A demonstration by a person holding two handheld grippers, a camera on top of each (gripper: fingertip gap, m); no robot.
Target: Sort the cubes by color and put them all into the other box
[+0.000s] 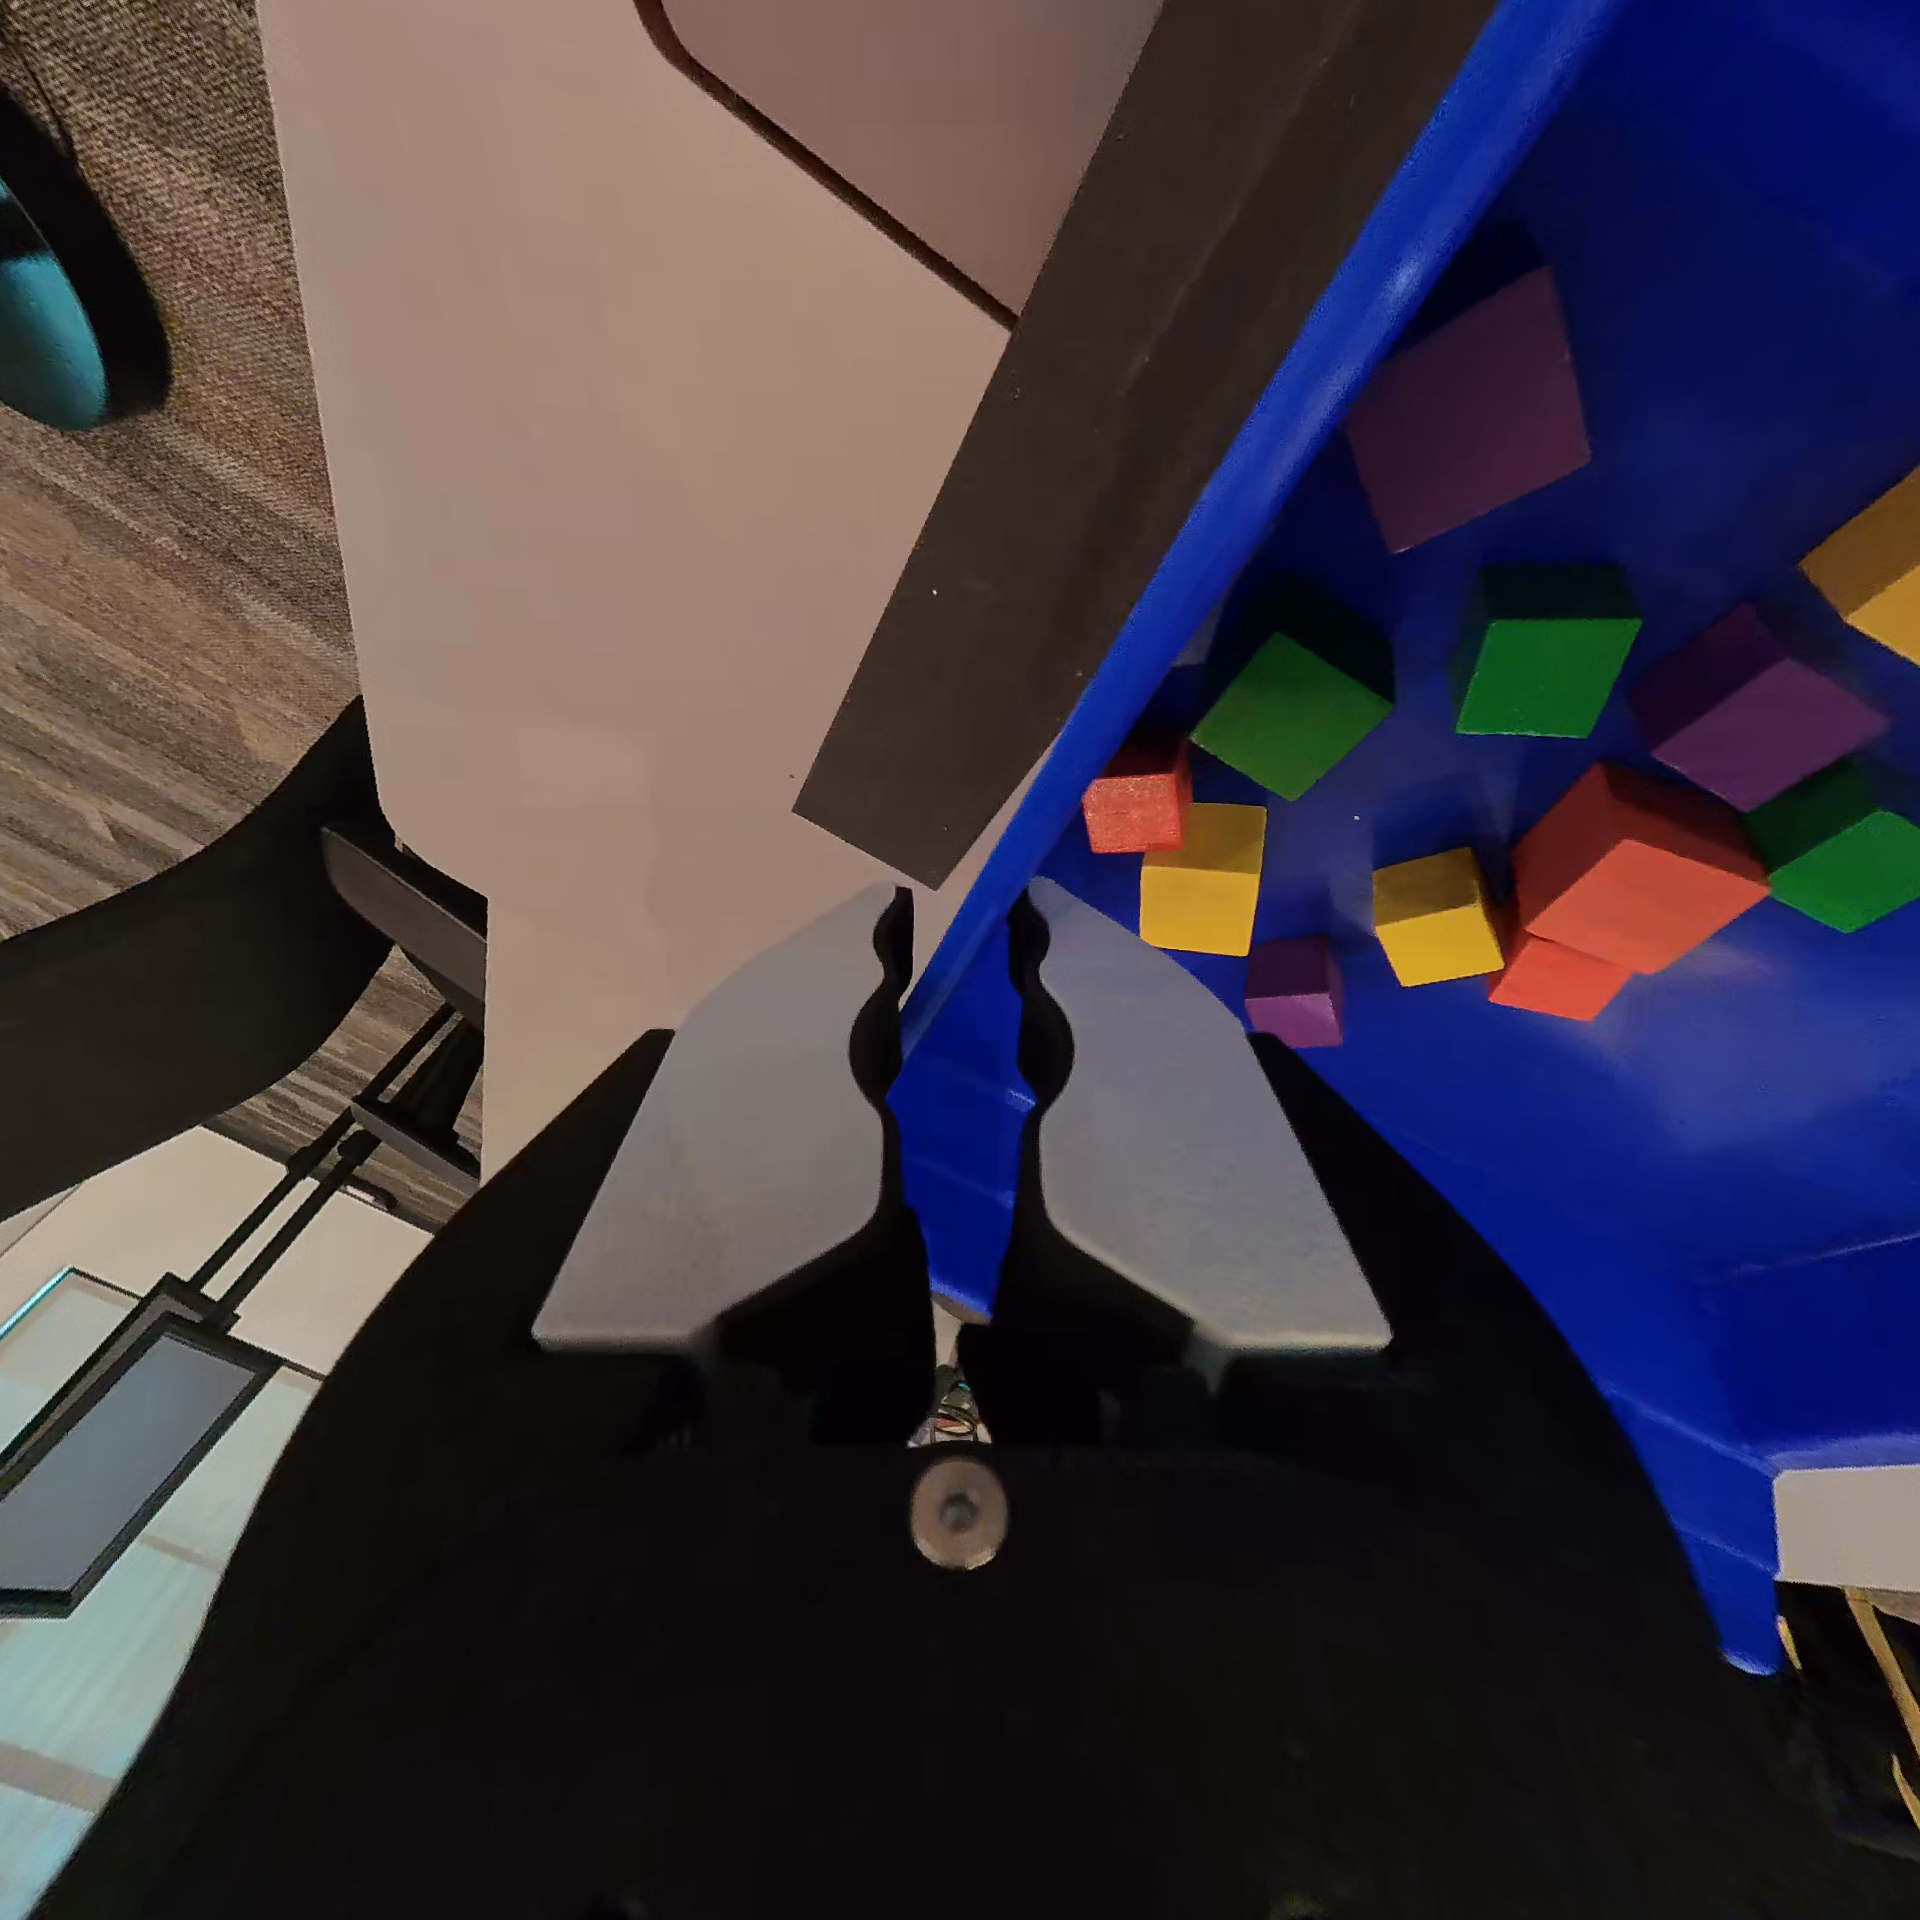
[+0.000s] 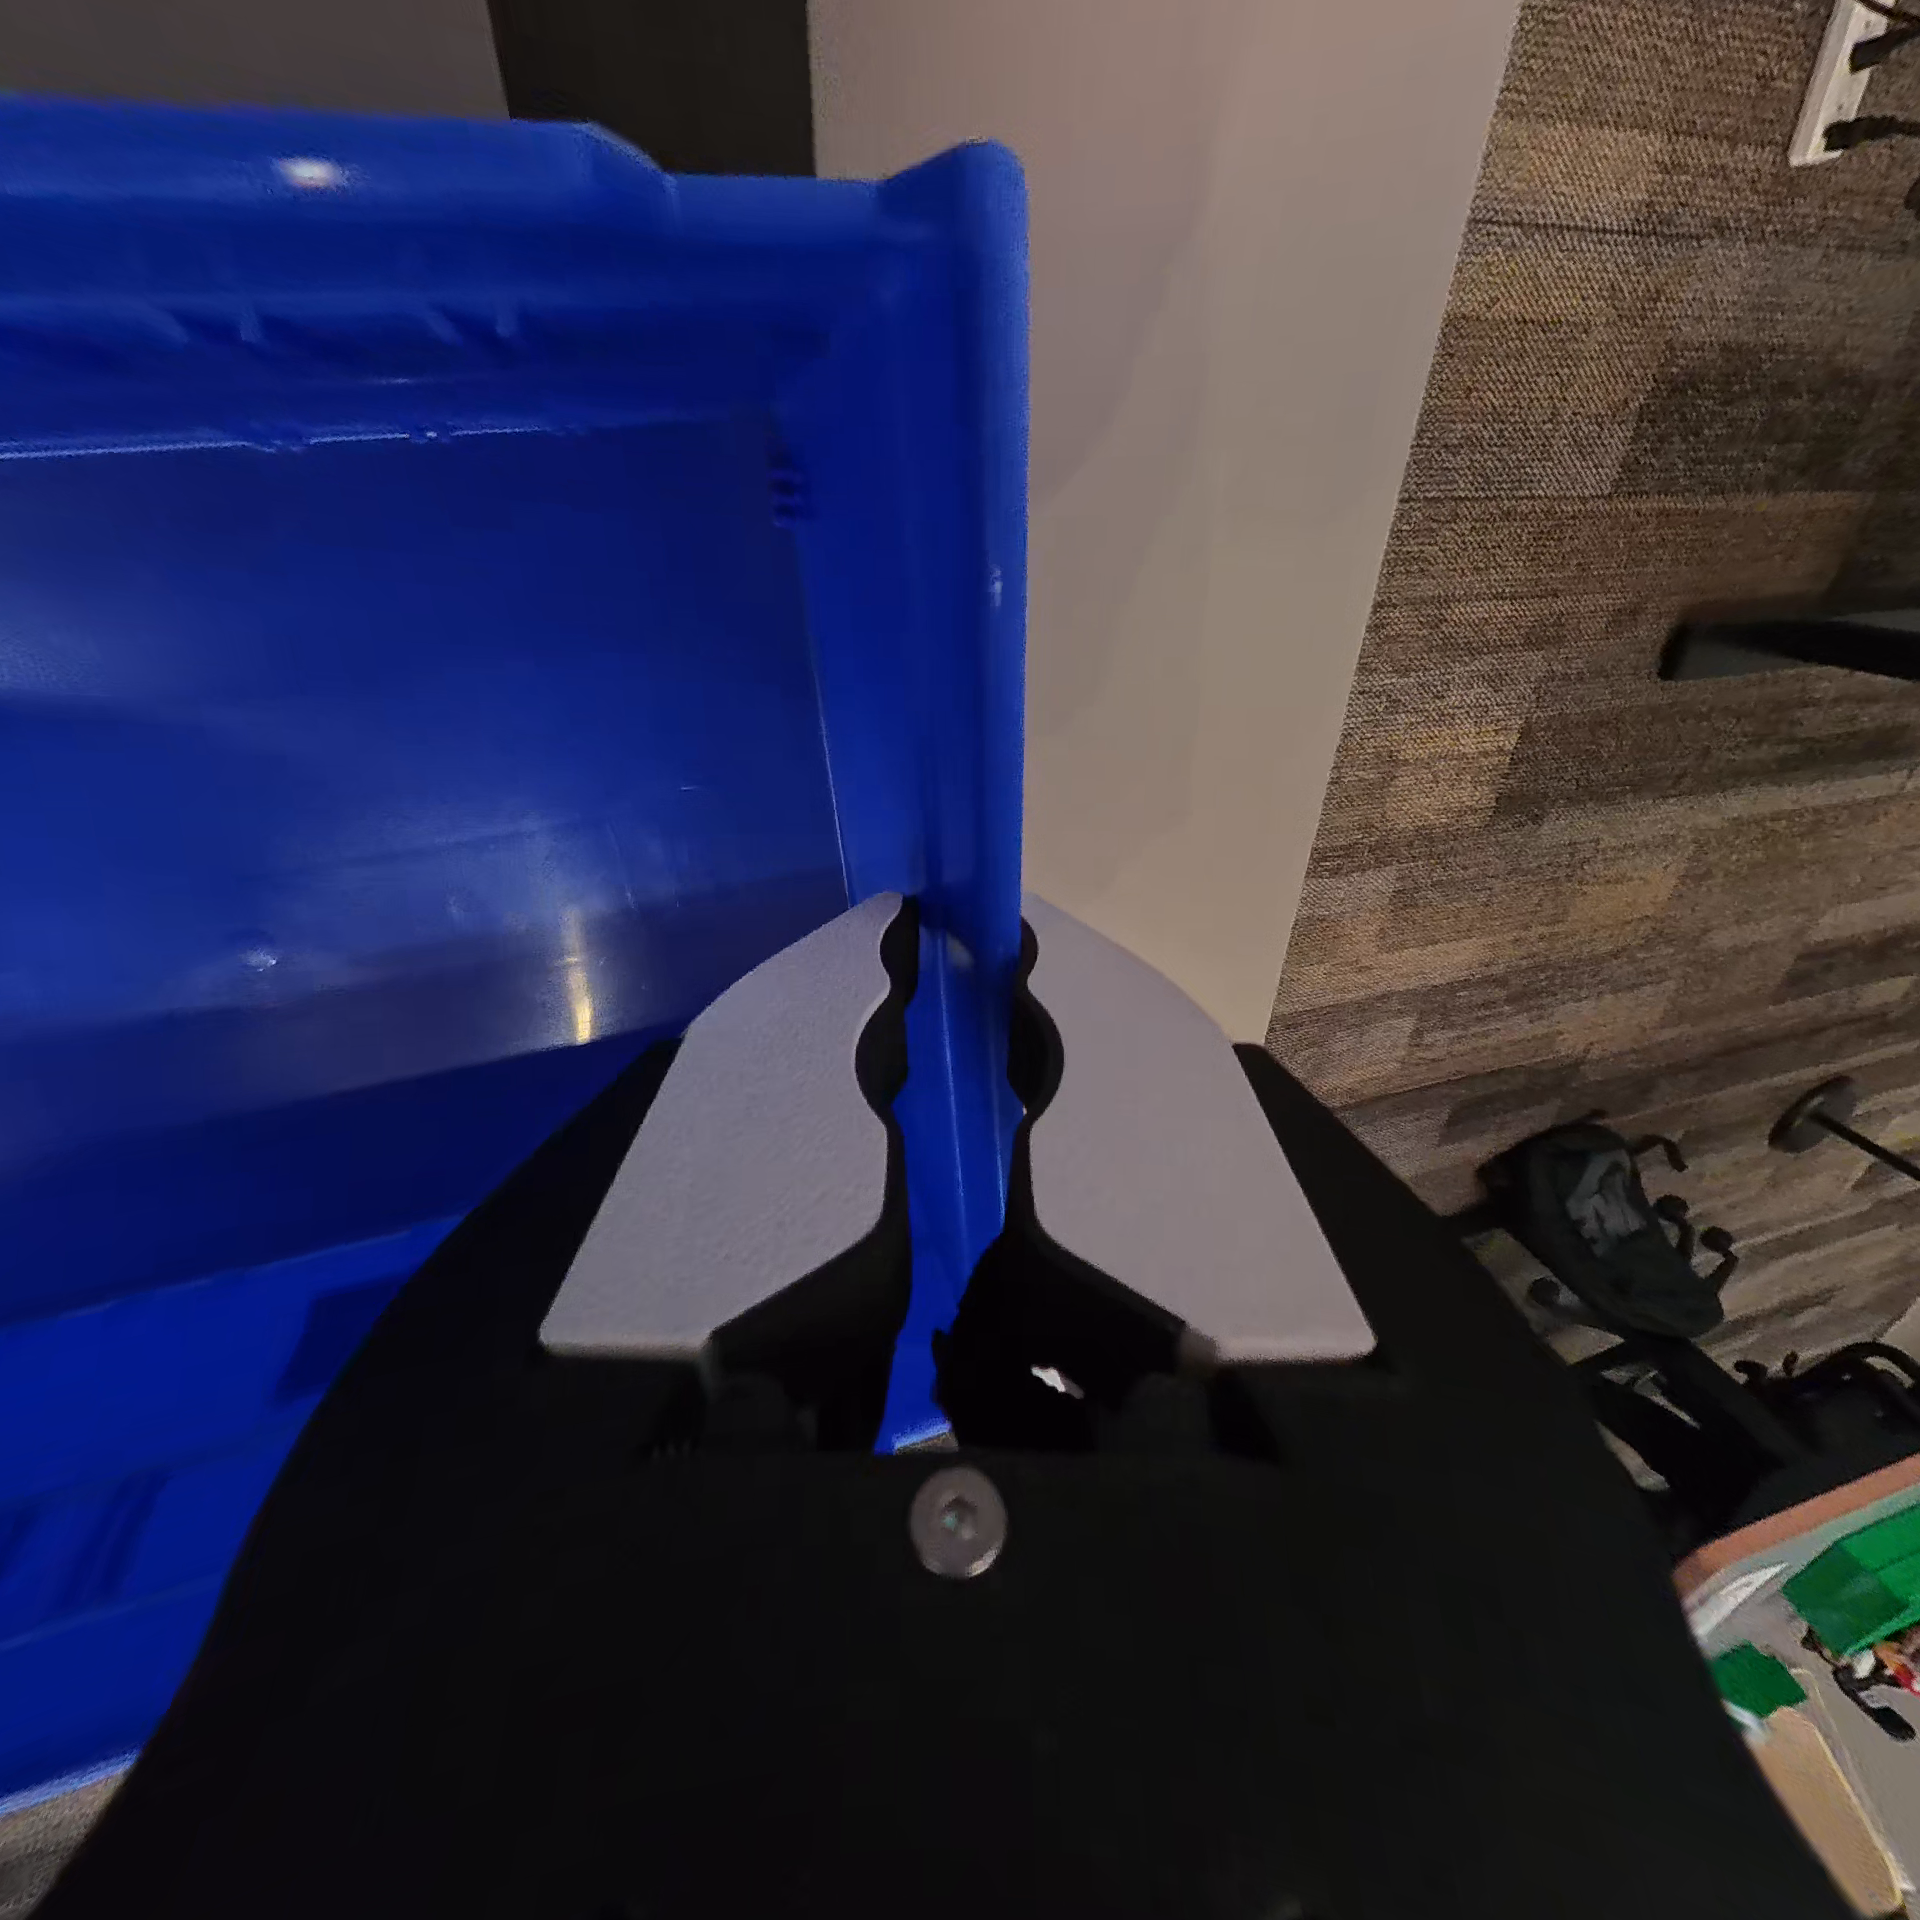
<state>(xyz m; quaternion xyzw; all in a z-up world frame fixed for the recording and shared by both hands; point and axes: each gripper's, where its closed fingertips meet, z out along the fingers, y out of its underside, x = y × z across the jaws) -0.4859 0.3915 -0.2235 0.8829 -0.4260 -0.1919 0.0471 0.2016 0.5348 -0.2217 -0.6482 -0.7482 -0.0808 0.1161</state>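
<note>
- I'm clamping the blue bin (image 1: 1195, 644) on two walls at once: L gripper (image 1: 961, 914) has its fingers (image 1: 1132, 1039) straddling and pinching one rim, one pad outside, one inside.
- R gripper (image 2: 961, 914) is gripping the opposite rim (image 2: 977, 623) the same way, pads pressing both faces of the wall.
- My guess on why: I'm lifting and tilting the whole bin w/ both hands, since the white table (image 1: 623, 520) and the carpet (image 2: 1610, 727) are showing at odd angles.
- The cubes (image 1: 1434, 914) are sitting inside the bin, mixed, not sorted; most are clustering just inside the wall the L gripper is pinching.
- Count, L view only, approx: 3 green (image 1: 1548, 665), 3 purple (image 1: 1465, 416), 3 yellow, 3 red/orange (image 1: 1631, 873). More may be hidden.
- The other box isn't identifiable in either view.
</note>
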